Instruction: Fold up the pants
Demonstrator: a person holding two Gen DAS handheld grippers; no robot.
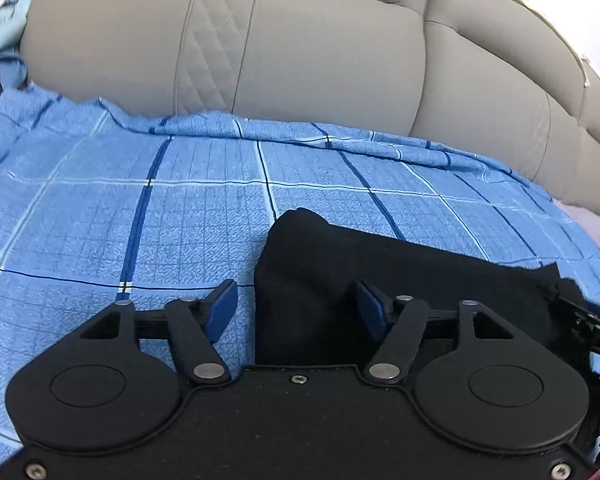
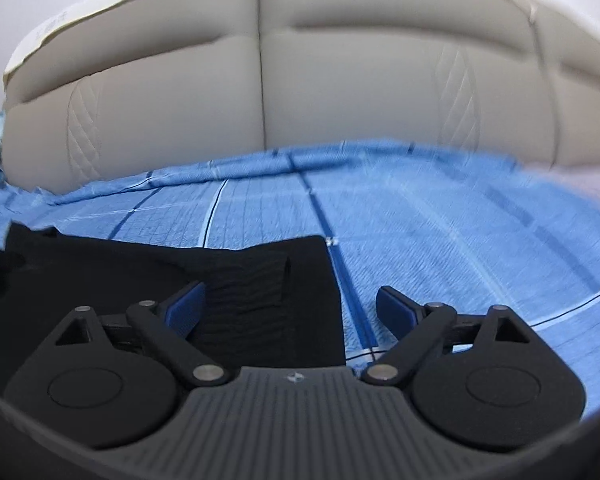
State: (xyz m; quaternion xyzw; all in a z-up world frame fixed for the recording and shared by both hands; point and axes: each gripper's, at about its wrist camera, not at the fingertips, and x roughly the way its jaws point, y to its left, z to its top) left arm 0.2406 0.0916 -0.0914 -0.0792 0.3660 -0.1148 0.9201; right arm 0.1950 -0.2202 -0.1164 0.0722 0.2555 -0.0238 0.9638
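I see one pair of black pants point(image 1: 340, 280) lying folded on the blue checked sheet point(image 1: 140, 220), lower centre in both views. My left gripper point(image 1: 296, 308) stands open astride their left edge, gripping nothing. My right gripper point(image 2: 290, 308) is wide open over their right edge, also empty. One beige headboard point(image 2: 300, 92) fills the top.

Pants point(image 1: 340, 280) lie on a bedsheet point(image 1: 140, 220); headboard point(image 1: 300, 40) behind; apparently folded.
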